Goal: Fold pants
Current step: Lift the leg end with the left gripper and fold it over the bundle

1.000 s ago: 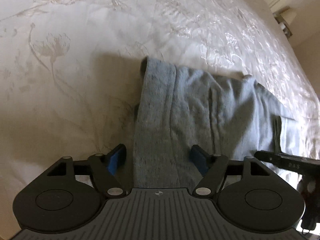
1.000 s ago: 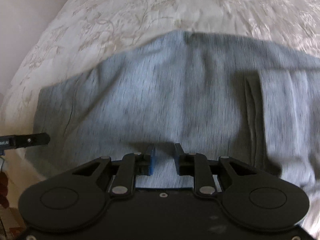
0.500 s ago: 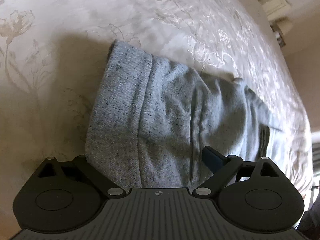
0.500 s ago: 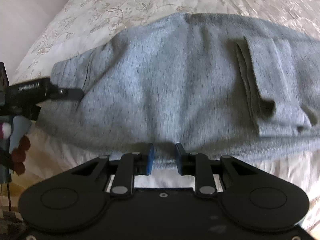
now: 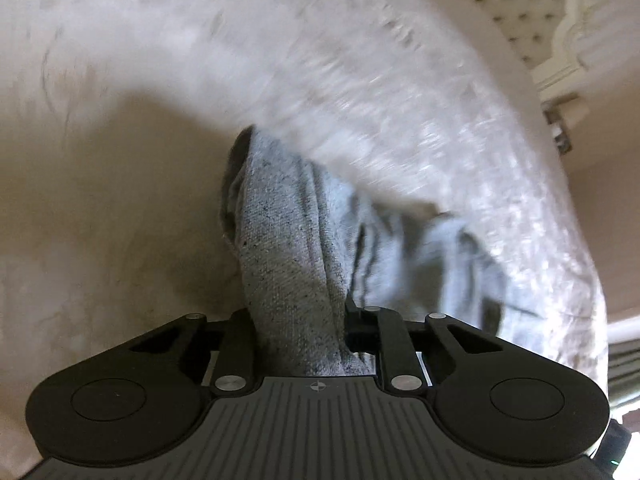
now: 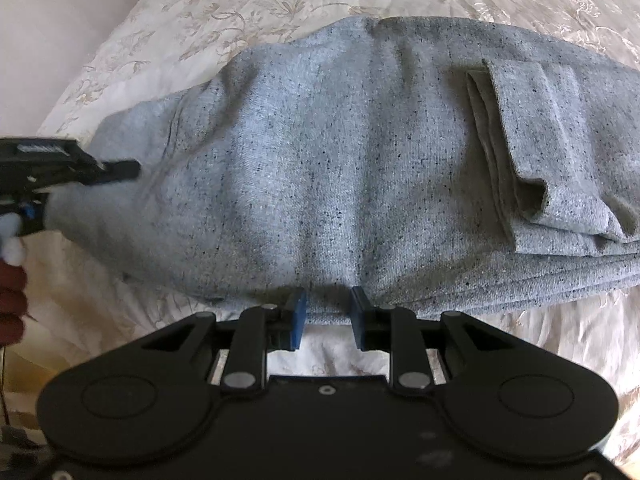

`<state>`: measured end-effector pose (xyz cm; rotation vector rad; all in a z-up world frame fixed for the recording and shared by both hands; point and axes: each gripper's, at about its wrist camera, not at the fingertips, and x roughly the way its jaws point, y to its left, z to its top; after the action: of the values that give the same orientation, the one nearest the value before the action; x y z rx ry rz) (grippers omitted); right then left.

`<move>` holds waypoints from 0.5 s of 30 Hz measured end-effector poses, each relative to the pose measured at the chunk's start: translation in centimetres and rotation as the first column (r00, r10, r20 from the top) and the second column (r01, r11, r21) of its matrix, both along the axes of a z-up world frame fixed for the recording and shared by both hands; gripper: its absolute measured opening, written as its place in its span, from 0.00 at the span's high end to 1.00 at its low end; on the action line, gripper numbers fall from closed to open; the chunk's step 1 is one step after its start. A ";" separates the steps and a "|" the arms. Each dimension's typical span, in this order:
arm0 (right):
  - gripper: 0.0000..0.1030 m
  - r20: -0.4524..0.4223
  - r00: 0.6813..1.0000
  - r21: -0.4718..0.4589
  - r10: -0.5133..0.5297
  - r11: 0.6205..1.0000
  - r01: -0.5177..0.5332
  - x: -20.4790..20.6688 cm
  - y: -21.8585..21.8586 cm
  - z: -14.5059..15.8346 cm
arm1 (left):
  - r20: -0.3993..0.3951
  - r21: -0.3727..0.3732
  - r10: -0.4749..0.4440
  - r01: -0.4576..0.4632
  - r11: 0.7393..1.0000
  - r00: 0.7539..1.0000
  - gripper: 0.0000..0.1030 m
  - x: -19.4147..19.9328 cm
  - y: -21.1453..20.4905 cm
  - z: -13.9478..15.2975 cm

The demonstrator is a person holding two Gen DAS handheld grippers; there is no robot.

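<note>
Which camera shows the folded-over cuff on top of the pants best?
The right wrist view. There the cuff lies sharp and whole on the grey pants, upper right, with its layered edge showing. The left wrist view is motion-blurred and mostly shows the bunch of pants clamped in the left gripper; that cuff cannot be made out.

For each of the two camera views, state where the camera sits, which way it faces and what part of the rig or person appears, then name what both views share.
Left wrist: rides the left gripper, facing down along its jaws, which have just been closing on a bunched end of the grey pants; bedspread beyond.
Right wrist: rides the right gripper, facing down onto the pants' near edge clamped in its jaws; the left gripper and a hand show at left.
Shared: pants, bedspread, left gripper.
</note>
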<state>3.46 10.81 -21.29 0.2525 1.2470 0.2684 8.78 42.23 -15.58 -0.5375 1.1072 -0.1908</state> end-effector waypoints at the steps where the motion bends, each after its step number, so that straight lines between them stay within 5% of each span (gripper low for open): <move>1: 0.75 0.008 1.000 0.006 0.009 1.000 -0.009 -0.1 -0.2 0.2 | 0.024 0.005 -0.004 0.004 1.000 1.000 0.81 -0.3 -0.4 1.1; 10: 0.71 0.101 0.995 0.089 0.028 0.995 -0.037 -0.6 -4.8 2.5 | 0.259 0.088 -0.125 0.105 0.991 0.958 0.81 -2.4 -11.0 12.1; 15: 0.71 0.118 0.993 0.130 -0.005 0.991 -0.011 -0.8 -10.9 3.2 | 0.286 0.117 -0.211 0.184 0.976 0.935 0.81 -2.1 -20.5 13.0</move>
<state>2.70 -0.06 -18.05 0.3426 1.1142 0.3631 6.69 21.74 -2.56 -0.3042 0.8697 -0.3841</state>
